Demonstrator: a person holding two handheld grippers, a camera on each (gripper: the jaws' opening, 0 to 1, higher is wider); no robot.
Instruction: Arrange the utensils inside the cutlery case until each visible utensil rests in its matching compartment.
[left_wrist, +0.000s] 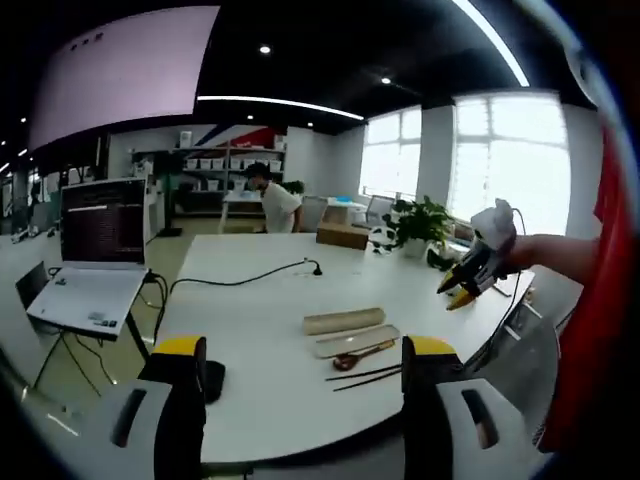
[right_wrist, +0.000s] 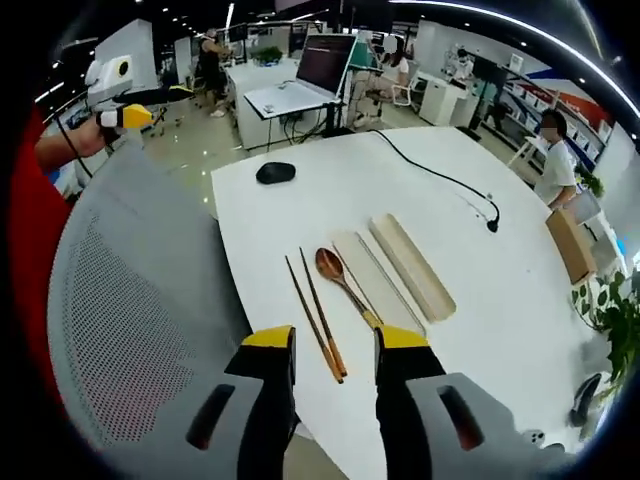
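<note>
Left gripper view: left gripper (left_wrist: 302, 362) hangs over the near edge of the white table (left_wrist: 250, 290), jaws spread wide, holding nothing. A black cable (left_wrist: 240, 280) snakes across at 11 o'clock, laptop (left_wrist: 90, 290) off at 9, potted plant (left_wrist: 420, 222) at 1. The right gripper (left_wrist: 462, 290) floats at 3 o'clock; can't tell its jaws here. Dead ahead sit the case lid (left_wrist: 344, 320), the cutlery case (left_wrist: 352, 342) with the wooden spoon (left_wrist: 362, 354) partly across it, then chopsticks (left_wrist: 365, 376) on bare table

Right gripper view: right gripper (right_wrist: 333, 345) is parted and empty, chair back (right_wrist: 140, 330) at 8 o'clock, black mouse (right_wrist: 275, 172) at 11. The chopsticks (right_wrist: 316, 318) lie beside the case (right_wrist: 372, 278), the spoon (right_wrist: 340, 276) overlapping its edge, the lid (right_wrist: 412, 266) on the far side
</note>
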